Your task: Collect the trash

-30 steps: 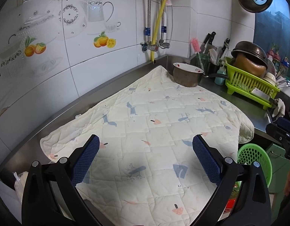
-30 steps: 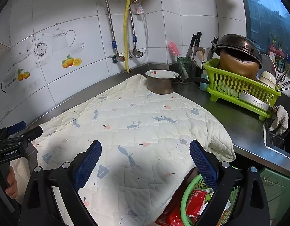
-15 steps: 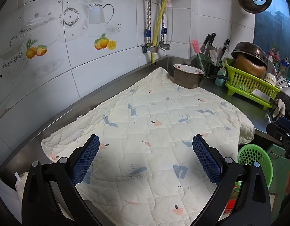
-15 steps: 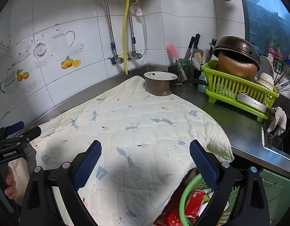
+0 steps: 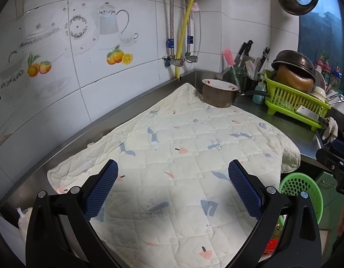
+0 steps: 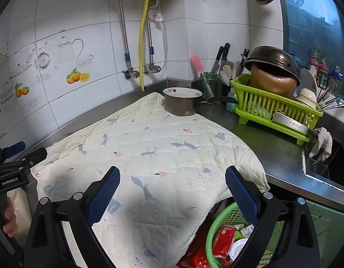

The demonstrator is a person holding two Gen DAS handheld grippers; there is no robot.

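Observation:
A green perforated basket [image 6: 218, 230] sits below the counter's front edge, holding a red soda can [image 6: 223, 239] and other wrappers; it also shows in the left wrist view [image 5: 303, 192]. My left gripper [image 5: 172, 189] is open and empty above a cream quilted mat [image 5: 183, 156]. My right gripper [image 6: 169, 192] is open and empty over the mat's [image 6: 149, 151] front right part, just above the basket. No trash shows on the mat.
A metal saucepan [image 6: 183, 102] stands on the mat's far corner. A green dish rack [image 6: 274, 109] with pots stands at the right, with a jar of knives and utensils [image 6: 210, 82] behind. A sink [image 6: 328, 163] and cloth lie far right. Tiled wall behind.
Both grippers have drifted slightly; the views shifted a little. Both stay open and empty.

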